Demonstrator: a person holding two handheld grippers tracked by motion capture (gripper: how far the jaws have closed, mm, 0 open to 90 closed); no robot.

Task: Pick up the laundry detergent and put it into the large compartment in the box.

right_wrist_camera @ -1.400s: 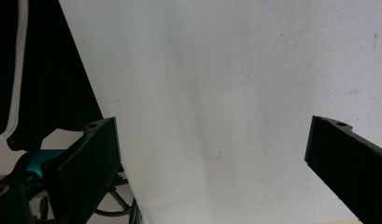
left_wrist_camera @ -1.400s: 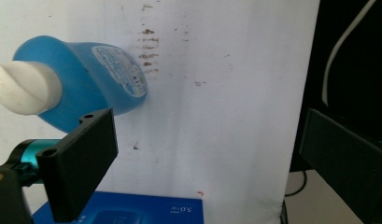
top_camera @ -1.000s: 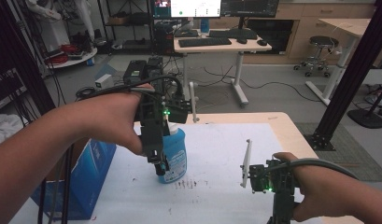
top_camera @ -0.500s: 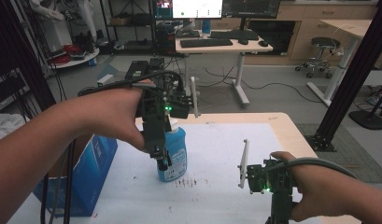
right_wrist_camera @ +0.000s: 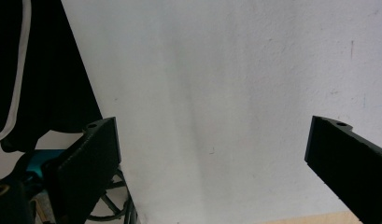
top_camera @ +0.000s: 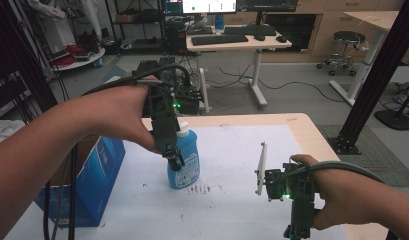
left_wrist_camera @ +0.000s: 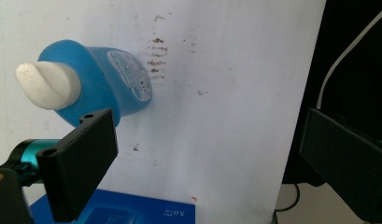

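A blue bottle [top_camera: 184,165] with a white cap [top_camera: 182,131] stands upright on the white table sheet [top_camera: 232,150]. My left gripper [top_camera: 175,162] hangs just over it on its left side, pointing down. In the left gripper view the bottle [left_wrist_camera: 104,77] and its cap [left_wrist_camera: 46,86] lie up and to the left, beyond the left jaw. The left gripper [left_wrist_camera: 207,135] is open with nothing between its jaws. My right gripper [top_camera: 295,230] is low at the table's near right. It is open [right_wrist_camera: 212,135] over bare white sheet.
A blue box [top_camera: 87,180] stands at the table's left edge, close to the bottle, and it also appears as the blue box [left_wrist_camera: 128,210] below the left jaws. Small brown marks [top_camera: 199,189] dot the sheet in front of the bottle. A thin white strip [top_camera: 262,167] stands up beside the right gripper.
My left gripper has risen a little above the bottle, which stays in place. The right gripper has barely shifted.
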